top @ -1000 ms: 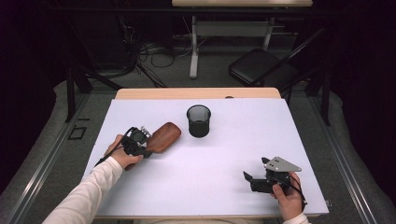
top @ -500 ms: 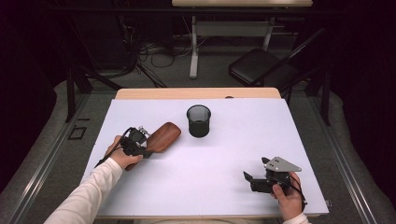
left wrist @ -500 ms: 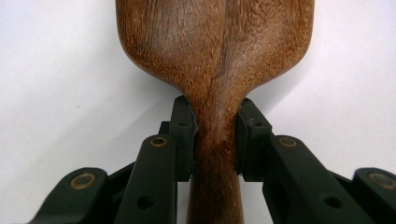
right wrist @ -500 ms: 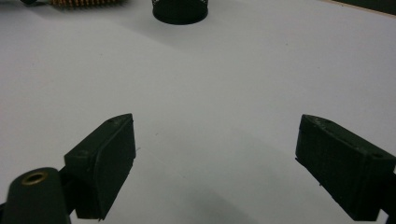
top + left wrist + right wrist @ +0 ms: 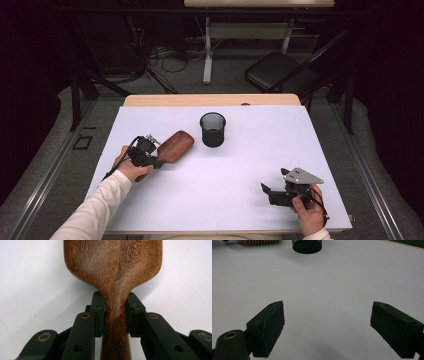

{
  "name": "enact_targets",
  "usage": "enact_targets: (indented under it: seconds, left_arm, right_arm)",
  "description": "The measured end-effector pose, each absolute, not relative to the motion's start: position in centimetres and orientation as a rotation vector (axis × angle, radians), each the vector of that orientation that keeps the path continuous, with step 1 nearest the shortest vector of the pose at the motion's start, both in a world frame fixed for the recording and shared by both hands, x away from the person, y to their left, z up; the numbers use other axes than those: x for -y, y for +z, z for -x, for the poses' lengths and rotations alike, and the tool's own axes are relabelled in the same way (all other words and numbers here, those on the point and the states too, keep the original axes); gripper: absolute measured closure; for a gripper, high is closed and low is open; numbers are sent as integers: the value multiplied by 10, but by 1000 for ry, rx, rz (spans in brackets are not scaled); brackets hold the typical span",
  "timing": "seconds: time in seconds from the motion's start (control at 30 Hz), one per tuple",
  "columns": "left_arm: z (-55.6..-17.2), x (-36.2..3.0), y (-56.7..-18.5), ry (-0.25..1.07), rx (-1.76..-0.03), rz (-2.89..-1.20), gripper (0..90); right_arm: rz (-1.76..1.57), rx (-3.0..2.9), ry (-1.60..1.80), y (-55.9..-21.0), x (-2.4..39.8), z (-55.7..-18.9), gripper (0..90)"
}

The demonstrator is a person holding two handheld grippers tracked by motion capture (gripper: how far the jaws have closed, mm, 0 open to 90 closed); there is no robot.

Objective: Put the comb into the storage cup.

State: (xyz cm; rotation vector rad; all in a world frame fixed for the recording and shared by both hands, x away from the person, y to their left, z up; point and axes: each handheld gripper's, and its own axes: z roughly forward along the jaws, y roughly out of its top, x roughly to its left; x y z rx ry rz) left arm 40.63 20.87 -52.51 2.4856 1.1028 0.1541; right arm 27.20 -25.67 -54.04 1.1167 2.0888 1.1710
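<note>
Brown wood fills the left gripper view: a wooden brush [image 5: 112, 272] with a broad paddle-shaped head narrows into a handle, and the left gripper [image 5: 114, 312] has its jaws clenched on that narrow neck, one black pad pressed to each side. In the high view the brush [image 5: 176, 146] lies on the left half of the white desk [image 5: 240, 200], back side up, its head pointing towards a black mesh cup [image 5: 213, 129] that stands upright just beside it, near the middle of the far part of the desk. The left gripper [image 5: 150, 155] sits at the handle end, held by a hand in a white sleeve. In the right gripper view a row of pale bristles shows under the brush [image 5: 258, 241], next to the cup [image 5: 307, 246]. The right gripper [image 5: 267, 192] rests near the front right corner of the desk, well apart from the brush, its jaws spread wide with only bare desk between them.
</note>
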Motion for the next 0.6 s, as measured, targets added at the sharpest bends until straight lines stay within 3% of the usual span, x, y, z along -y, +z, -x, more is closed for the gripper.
enact_targets:
  seconds: [0.6]
  left_arm:
    - [-403,-219,-521,169,-1139,-2377,721]
  right_arm:
    - [-1119,-2092,1171,-541,255,-272,118]
